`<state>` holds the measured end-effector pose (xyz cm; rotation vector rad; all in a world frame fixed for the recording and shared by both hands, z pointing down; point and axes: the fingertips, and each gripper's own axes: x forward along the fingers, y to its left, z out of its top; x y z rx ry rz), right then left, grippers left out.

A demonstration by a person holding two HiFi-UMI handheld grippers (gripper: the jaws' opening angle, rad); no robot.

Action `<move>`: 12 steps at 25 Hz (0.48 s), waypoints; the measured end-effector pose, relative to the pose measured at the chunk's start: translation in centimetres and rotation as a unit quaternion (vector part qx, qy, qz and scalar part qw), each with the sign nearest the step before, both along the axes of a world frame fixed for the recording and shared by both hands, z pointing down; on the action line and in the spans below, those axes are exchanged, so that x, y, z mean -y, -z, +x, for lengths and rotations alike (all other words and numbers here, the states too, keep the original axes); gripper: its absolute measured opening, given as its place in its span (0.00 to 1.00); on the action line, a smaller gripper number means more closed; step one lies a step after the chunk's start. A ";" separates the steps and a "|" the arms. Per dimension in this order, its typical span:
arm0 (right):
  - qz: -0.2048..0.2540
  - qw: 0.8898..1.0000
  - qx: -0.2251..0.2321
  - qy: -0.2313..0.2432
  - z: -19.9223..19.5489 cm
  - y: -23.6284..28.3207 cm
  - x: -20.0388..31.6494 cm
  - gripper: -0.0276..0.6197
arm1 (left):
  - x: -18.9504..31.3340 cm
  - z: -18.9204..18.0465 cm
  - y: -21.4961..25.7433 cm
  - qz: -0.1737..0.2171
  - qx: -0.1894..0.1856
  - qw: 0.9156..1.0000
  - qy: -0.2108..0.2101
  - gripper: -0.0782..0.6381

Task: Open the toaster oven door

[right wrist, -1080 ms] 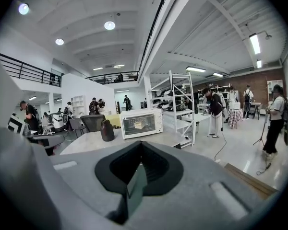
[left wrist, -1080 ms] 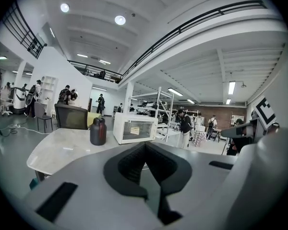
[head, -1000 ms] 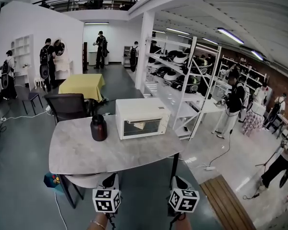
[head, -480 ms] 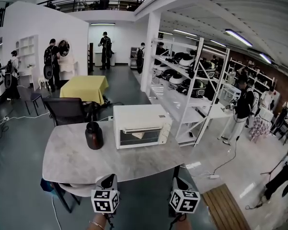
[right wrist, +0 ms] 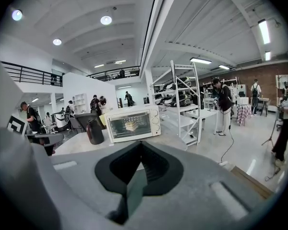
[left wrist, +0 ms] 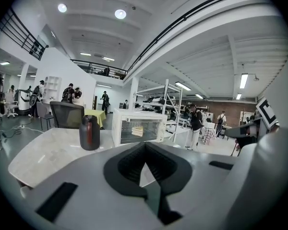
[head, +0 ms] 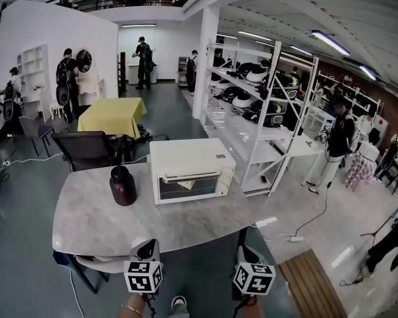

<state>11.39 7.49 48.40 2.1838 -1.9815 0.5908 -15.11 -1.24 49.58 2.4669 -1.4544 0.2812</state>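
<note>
A white toaster oven (head: 189,171) stands on the grey marble table (head: 119,224), its glass door closed and a pale piece of food showing inside. It shows too in the left gripper view as the toaster oven (left wrist: 137,130) and in the right gripper view as the toaster oven (right wrist: 133,123). My left gripper (head: 149,249) and right gripper (head: 247,254) hang low at the table's near edge, well short of the oven. The left gripper (left wrist: 145,145) and the right gripper (right wrist: 141,143) each have their jaws pressed together with nothing between them.
A dark jar (head: 122,185) stands on the table left of the oven. Behind the table are a black chair (head: 89,148) and a yellow-covered table (head: 113,116). White shelving (head: 252,111) and a person (head: 335,144) are at the right. A wooden platform (head: 312,283) lies at the bottom right.
The table and oven have slid lower and leftward in the head view and look nearer. Both grippers stay at the bottom edge. A shoe now shows between them.
</note>
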 end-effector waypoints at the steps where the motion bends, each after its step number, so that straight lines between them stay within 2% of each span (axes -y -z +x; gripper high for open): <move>1: 0.000 1.000 0.000 -0.002 0.3 0.0 0.3 0.05 | 0.4 0.3 0.1 0.000 0.000 1.000 -0.001 0.12; 12: 0.007 1.000 -0.006 -0.017 4.0 0.6 8.1 0.05 | 9.0 3.5 0.4 0.009 -0.015 1.000 -0.004 0.12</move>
